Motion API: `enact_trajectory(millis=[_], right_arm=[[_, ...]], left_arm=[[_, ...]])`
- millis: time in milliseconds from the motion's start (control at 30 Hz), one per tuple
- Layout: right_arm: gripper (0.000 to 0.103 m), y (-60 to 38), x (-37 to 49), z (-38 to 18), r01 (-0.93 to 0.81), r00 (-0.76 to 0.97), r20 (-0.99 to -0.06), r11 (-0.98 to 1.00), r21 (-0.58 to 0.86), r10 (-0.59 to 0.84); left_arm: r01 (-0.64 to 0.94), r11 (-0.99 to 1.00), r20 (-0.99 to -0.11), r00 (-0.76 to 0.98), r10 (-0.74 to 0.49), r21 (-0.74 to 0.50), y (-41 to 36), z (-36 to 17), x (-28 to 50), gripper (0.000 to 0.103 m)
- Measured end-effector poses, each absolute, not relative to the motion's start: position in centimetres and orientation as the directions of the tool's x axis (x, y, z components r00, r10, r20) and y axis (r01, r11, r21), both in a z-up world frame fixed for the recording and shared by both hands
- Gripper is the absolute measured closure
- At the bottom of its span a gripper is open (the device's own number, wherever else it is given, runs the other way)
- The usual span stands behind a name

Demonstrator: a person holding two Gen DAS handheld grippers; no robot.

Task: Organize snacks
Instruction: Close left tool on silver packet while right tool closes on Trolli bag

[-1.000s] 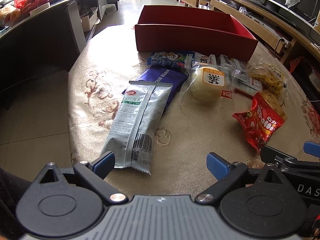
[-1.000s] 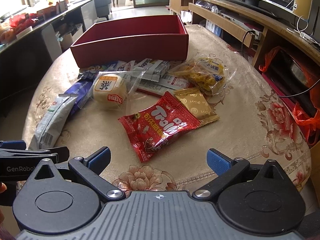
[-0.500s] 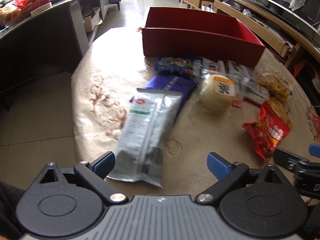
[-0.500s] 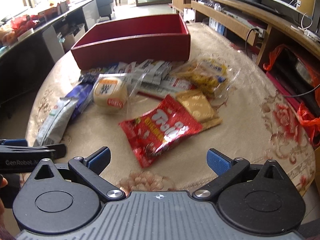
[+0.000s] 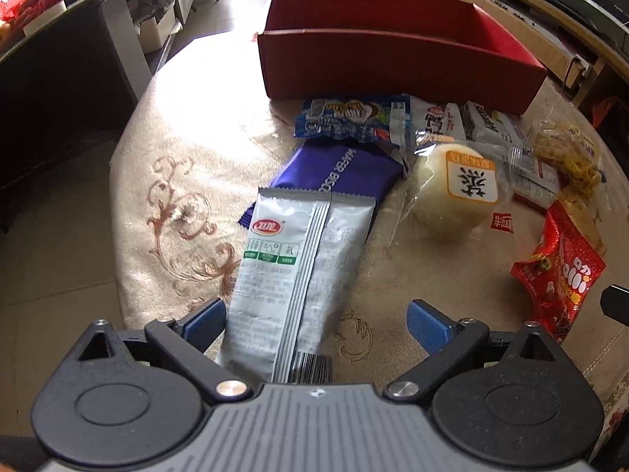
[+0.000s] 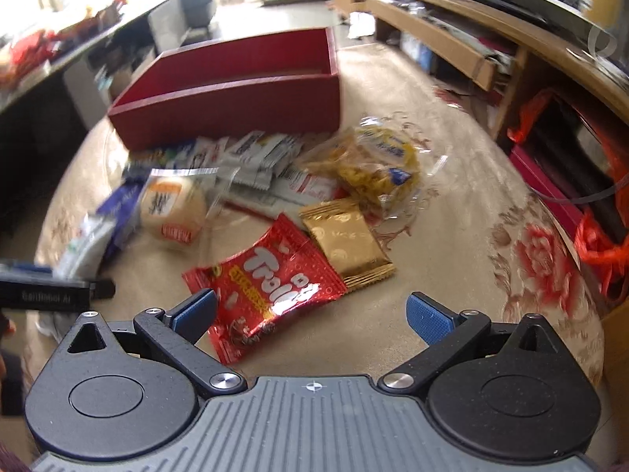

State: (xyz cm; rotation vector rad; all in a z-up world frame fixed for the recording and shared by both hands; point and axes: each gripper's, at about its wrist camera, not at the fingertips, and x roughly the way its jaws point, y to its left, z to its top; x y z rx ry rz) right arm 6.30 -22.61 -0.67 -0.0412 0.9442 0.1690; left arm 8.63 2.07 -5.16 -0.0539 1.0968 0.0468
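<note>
My left gripper [image 5: 314,324] is open, its blue pads on either side of the near end of a grey snack pack [image 5: 298,275] lying on the table. Behind it lie a purple wafer pack [image 5: 342,173], a blue pack [image 5: 350,120] and a round bun in clear wrap [image 5: 456,188]. My right gripper [image 6: 310,314] is open just above the near corner of a red Trolli bag [image 6: 271,287]. A gold packet [image 6: 346,240] and a yellow snack bag [image 6: 377,165] lie beyond. An empty red box [image 5: 393,59] stands at the back, also in the right wrist view [image 6: 236,98].
The round table has a beige floral cloth [image 5: 181,181]. Several small white packets [image 6: 259,153] lie in front of the box. A dark counter [image 5: 59,78] stands left, wooden shelving [image 6: 452,39] right. The left gripper's arm [image 6: 51,295] shows at the right view's left edge.
Both grippers have moved forward and down toward the snacks. The grey pack now lies between the left pads, and the Trolli bag's corner sits between the right pads. Both stay open.
</note>
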Motion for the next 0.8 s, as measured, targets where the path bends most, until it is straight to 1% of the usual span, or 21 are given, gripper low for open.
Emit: enact_trajectory(millis=[67, 100, 233, 367, 567, 633, 700, 800], right_arm=[[0.000, -22.2, 6.8, -1.0, -0.167, 0.561, -0.819, 0.986, 0.031, 0.121], [0.000, -22.2, 7.1, -1.2, -0.162, 0.546, -0.828, 0.986, 0.049, 0.130], [0.000, -22.1, 7.5, -2.0, -0.106, 0.450, -0.864, 0.974, 0.202, 0.228], [0.000, -21.8, 7.8, -3.0, -0.050, 0.399, -0.867, 0.951, 0.304, 0.299], [0.000, -21.3, 10.8, -4.1, 0.093, 0.407, -0.875, 0.941, 0.326, 0.262], [0.000, -20.7, 11.1, -4.2, 0.135, 0.417, -0.881, 0.943, 0.303, 0.224], [0.000, -19.8, 10.9, -4.4, 0.132, 0.416, -0.890, 0.957, 0.260, 0.184], [0.000, -18.7, 10.2, -4.7, 0.056, 0.420, -0.892, 0.976, 0.212, 0.170]], left_arm=[[-0.075, 0.997, -0.906, 0.424, 0.000, -0.035, 2.4, -6.0, 8.8, 0.007], [-0.070, 0.997, -0.899, 0.437, 0.004, -0.029, 2.3, -5.9, 8.6, 0.007], [-0.048, 0.999, -0.894, 0.448, 0.001, -0.023, 2.0, -6.2, 8.0, 0.007], [-0.033, 0.999, -0.893, 0.450, -0.011, -0.029, 2.1, -6.1, 7.7, 0.007], [-0.037, 0.998, -0.893, 0.449, -0.026, -0.047, 2.3, -6.1, 7.5, 0.003], [-0.038, 0.998, -0.893, 0.449, -0.026, -0.048, 2.3, -6.1, 7.6, 0.003], [-0.038, 0.998, -0.893, 0.449, -0.024, -0.046, 2.2, -6.1, 7.6, 0.002], [-0.037, 0.998, -0.893, 0.450, -0.025, -0.047, 2.2, -6.1, 7.5, 0.002]])
